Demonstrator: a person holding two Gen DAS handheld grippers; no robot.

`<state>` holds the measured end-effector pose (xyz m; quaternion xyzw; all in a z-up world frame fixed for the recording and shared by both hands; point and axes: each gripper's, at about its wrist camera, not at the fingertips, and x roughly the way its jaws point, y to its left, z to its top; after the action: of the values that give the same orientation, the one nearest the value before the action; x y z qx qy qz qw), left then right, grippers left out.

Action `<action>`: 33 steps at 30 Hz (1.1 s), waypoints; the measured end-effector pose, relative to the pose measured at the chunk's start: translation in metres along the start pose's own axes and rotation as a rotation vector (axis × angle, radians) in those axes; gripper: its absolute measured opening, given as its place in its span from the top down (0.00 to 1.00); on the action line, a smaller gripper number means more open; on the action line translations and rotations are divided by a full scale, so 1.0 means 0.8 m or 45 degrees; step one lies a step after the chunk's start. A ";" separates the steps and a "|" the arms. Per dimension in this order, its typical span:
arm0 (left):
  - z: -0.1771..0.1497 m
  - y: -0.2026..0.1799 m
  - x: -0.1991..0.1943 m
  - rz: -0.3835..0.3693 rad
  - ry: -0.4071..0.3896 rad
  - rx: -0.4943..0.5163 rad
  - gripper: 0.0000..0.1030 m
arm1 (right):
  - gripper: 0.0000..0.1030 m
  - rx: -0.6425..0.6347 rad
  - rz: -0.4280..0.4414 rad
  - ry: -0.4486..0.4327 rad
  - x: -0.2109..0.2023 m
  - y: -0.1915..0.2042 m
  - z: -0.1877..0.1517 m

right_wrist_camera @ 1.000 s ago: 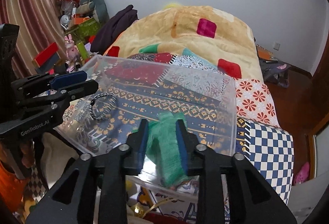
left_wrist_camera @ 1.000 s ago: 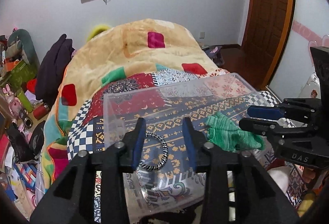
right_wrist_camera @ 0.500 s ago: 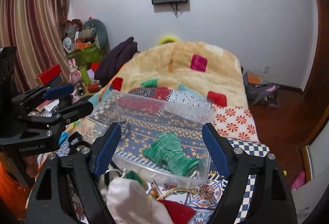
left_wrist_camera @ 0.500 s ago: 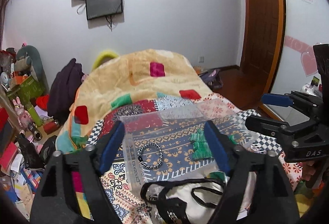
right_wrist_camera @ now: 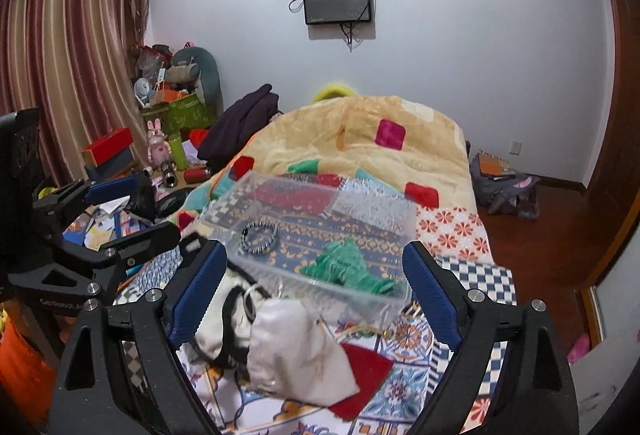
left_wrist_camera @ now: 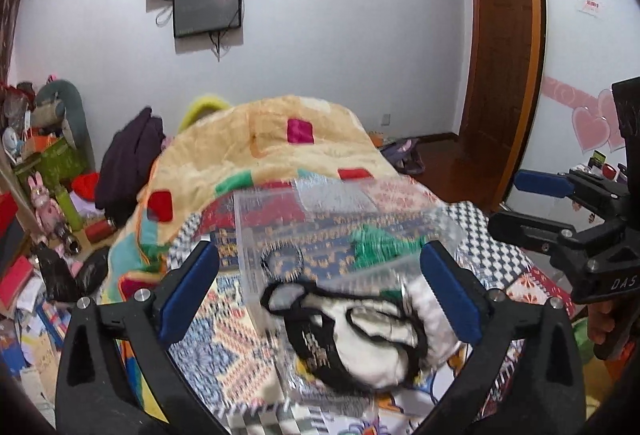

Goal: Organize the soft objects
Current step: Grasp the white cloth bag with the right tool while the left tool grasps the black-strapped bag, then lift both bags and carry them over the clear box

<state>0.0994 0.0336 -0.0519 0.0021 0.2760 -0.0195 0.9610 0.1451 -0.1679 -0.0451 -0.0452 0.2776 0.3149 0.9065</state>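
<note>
My matt black plastic left gripper [left_wrist_camera: 320, 289] faces a glossy clear plastic bin [right_wrist_camera: 316, 223] holding knitted green cloth [right_wrist_camera: 346, 269].

Between my right gripper [right_wrist_camera: 314, 293] fingers, spread wide, the white pouch [right_wrist_camera: 296, 351] and red cloth [right_wrist_camera: 362, 375] block the way at 6 o'clock. The clear box [right_wrist_camera: 320, 231] wall stands at 12 o'clock; above its rim is free room. My left gripper [right_wrist_camera: 132, 209] crowds 9 o'clock.

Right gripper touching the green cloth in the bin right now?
Apart. The right wrist view shows the right gripper wide open, its fingers flanking the clear bin from outside, while the green cloth lies on the bin floor untouched.
</note>
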 end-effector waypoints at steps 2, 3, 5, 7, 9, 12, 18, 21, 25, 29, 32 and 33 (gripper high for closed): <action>-0.013 0.002 0.006 -0.007 0.036 -0.018 0.01 | 0.14 0.008 0.003 0.030 0.006 0.001 -0.010; -0.020 0.003 0.009 -0.010 0.057 -0.029 0.01 | 0.14 0.012 0.004 0.043 0.007 0.000 -0.014; -0.033 0.005 0.018 -0.020 0.097 -0.054 0.01 | 0.14 0.027 0.007 0.079 0.013 -0.001 -0.025; -0.047 0.009 0.027 -0.029 0.134 -0.083 0.01 | 0.14 0.045 0.011 0.107 0.018 -0.003 -0.035; -0.058 0.013 0.036 -0.033 0.164 -0.106 0.01 | 0.14 0.070 0.022 0.139 0.025 -0.005 -0.046; -0.069 0.016 0.042 -0.034 0.179 -0.130 0.01 | 0.14 0.103 0.044 0.198 0.040 -0.009 -0.063; -0.076 0.019 0.051 -0.068 0.208 -0.147 0.25 | 0.27 0.122 0.110 0.306 0.067 -0.008 -0.084; -0.081 0.020 0.057 -0.075 0.222 -0.159 0.41 | 0.42 0.127 0.144 0.328 0.070 -0.008 -0.087; -0.085 0.020 0.065 -0.108 0.256 -0.154 0.70 | 0.65 0.125 0.179 0.330 0.067 -0.004 -0.088; -0.085 0.016 0.059 -0.122 0.230 -0.138 0.78 | 0.78 0.105 0.181 0.325 0.065 0.000 -0.088; -0.082 0.012 0.049 -0.133 0.196 -0.123 0.82 | 0.82 0.095 0.183 0.297 0.059 0.000 -0.084; -0.080 0.011 0.045 -0.137 0.184 -0.119 0.83 | 0.82 0.096 0.185 0.287 0.057 -0.001 -0.082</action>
<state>0.0959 0.0420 -0.1255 -0.0560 0.3450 -0.0581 0.9351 0.1438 -0.1605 -0.1244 -0.0260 0.3917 0.3620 0.8455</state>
